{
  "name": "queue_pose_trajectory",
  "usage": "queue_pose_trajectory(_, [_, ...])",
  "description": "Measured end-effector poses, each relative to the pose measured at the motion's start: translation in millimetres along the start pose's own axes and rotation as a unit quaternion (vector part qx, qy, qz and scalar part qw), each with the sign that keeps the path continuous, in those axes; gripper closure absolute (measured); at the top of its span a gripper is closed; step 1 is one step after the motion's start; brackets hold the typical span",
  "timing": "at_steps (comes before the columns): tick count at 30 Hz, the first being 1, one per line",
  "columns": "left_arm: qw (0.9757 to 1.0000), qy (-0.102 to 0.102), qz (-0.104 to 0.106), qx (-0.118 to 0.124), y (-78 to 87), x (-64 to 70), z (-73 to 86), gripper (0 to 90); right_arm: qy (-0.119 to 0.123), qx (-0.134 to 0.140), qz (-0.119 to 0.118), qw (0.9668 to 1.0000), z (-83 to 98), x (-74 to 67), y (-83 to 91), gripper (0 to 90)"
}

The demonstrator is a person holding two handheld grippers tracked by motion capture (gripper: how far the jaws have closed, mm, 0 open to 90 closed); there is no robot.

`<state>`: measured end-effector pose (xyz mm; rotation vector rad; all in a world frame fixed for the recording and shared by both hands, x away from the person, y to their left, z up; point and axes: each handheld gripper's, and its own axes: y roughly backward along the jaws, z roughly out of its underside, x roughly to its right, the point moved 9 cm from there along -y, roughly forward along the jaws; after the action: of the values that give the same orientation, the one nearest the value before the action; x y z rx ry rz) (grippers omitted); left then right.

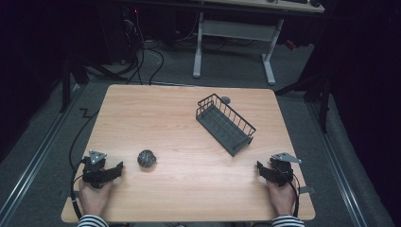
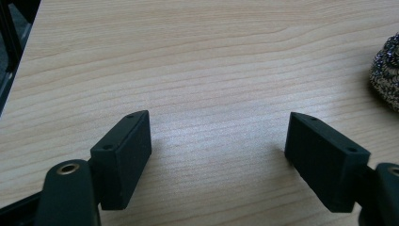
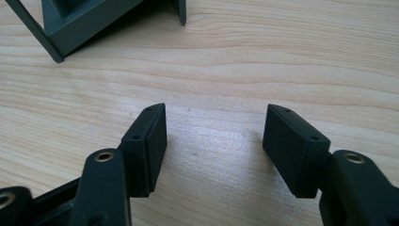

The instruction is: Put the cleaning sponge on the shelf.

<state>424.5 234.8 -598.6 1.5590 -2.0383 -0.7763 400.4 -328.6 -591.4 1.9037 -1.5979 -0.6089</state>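
From the high view, my left gripper (image 1: 113,169) rests on the wooden table (image 1: 179,118) with the steel scourer (image 1: 147,158) just beside it; my right gripper (image 1: 265,171) rests near the wire basket (image 1: 225,124). In the left gripper view, my jaws are spread with nothing between, the scourer (image 2: 387,70) apart at the right. In the right gripper view, my jaws are also spread and empty; the basket (image 3: 84,21) lies ahead.

Bare tabletop (image 1: 179,142) lies all around the steel scourer (image 1: 147,158); the wire basket (image 1: 225,124) stands well off, up and right of it.
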Motion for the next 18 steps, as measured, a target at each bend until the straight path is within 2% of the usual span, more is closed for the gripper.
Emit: queue_pose_trajectory(18, [1.0,0.0,0.003,0.0,0.0,0.6,0.1,22.3,0.0,-0.001,-0.002,1.0,-0.2,-0.8,-0.1,41.1])
